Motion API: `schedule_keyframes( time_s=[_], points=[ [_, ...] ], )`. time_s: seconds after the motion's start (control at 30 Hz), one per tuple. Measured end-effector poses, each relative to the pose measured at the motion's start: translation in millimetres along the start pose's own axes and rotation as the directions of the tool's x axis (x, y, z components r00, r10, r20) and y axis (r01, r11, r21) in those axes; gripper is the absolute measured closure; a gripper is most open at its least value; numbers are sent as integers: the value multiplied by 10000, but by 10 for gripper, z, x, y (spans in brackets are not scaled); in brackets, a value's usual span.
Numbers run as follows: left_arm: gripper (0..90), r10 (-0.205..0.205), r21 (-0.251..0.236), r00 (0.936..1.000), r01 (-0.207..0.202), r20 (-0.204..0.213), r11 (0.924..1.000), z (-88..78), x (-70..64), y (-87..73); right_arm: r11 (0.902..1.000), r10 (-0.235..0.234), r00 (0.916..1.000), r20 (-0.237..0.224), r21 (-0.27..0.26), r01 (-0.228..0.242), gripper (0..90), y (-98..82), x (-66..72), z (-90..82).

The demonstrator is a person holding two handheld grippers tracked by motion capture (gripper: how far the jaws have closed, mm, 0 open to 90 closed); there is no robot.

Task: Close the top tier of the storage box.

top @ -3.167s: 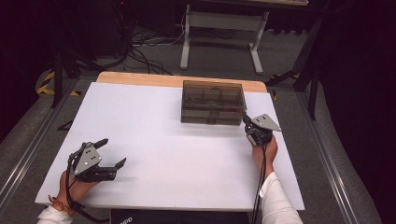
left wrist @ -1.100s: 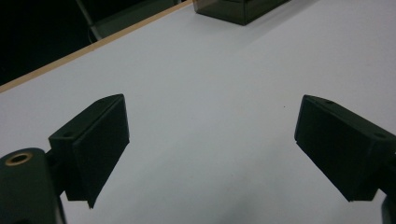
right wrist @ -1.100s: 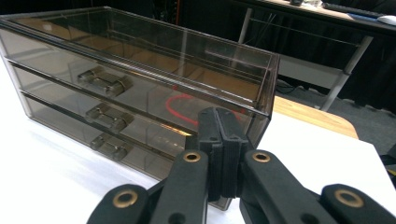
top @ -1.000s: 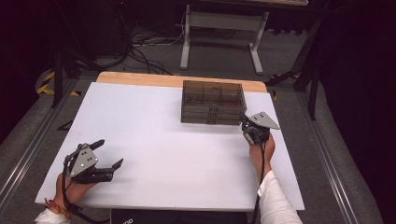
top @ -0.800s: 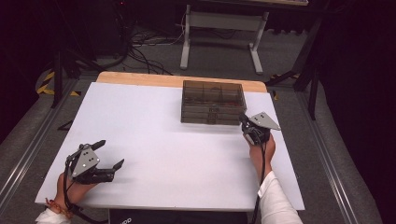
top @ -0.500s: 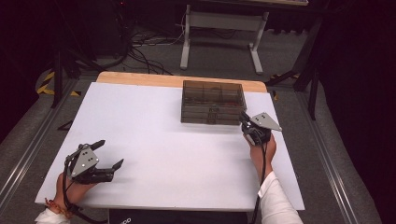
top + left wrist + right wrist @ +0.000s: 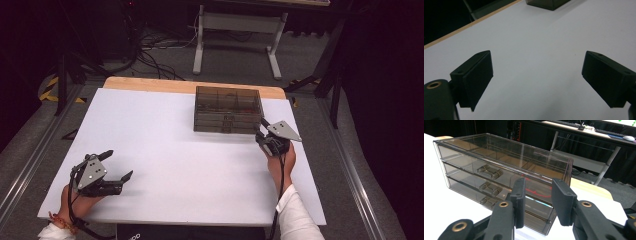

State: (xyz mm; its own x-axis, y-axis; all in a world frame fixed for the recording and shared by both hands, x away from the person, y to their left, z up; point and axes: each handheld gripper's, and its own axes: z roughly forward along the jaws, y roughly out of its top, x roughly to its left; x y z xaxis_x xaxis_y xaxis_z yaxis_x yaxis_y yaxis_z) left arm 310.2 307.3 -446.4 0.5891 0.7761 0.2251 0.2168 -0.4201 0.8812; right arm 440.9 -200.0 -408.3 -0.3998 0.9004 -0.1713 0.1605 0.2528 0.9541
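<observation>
Drawer box (image 7: 228,109), smoky see-through plastic with three stacked drawers, all pushed in, sits upper middle of the high view on the white desk (image 7: 165,130). In the right gripper view something red shows through the wall around the middle drawer, can't tell what. Right gripper (image 7: 262,133) is just beside the box's lower right corner, jaws just been opening, nothing between them. Left gripper (image 7: 116,166) is lower left, well apart, jaws spread wide over bare desk.

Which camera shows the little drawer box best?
The right gripper view: the drawer box looms close, three drawers and handles clear. The high view shows it small and dark; the left gripper view catches just a corner.
</observation>
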Motion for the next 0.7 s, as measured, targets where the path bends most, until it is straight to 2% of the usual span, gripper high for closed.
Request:
schedule_keyframes(
  time_s=[0.33, 0.6, 0.7],
  points=[
    [110, 10, -29, 10000, -10, 44, 10000, -4, -2, 6, 10000, -60, 9999, -147, -67, 59, 627, 3, 18, 1],
    [110, 25, -33, 10000, -25, 44, 10000, -7, 1, 5, 9999, -83, 9999, -131, -104, 82, 529, 7, 34, 2],
    [110, 21, -29, 10000, -21, 45, 10000, -6, 0, 4, 9999, -60, 9999, -96, -150, 58, 467, 10, 39, 0]
  ],
)
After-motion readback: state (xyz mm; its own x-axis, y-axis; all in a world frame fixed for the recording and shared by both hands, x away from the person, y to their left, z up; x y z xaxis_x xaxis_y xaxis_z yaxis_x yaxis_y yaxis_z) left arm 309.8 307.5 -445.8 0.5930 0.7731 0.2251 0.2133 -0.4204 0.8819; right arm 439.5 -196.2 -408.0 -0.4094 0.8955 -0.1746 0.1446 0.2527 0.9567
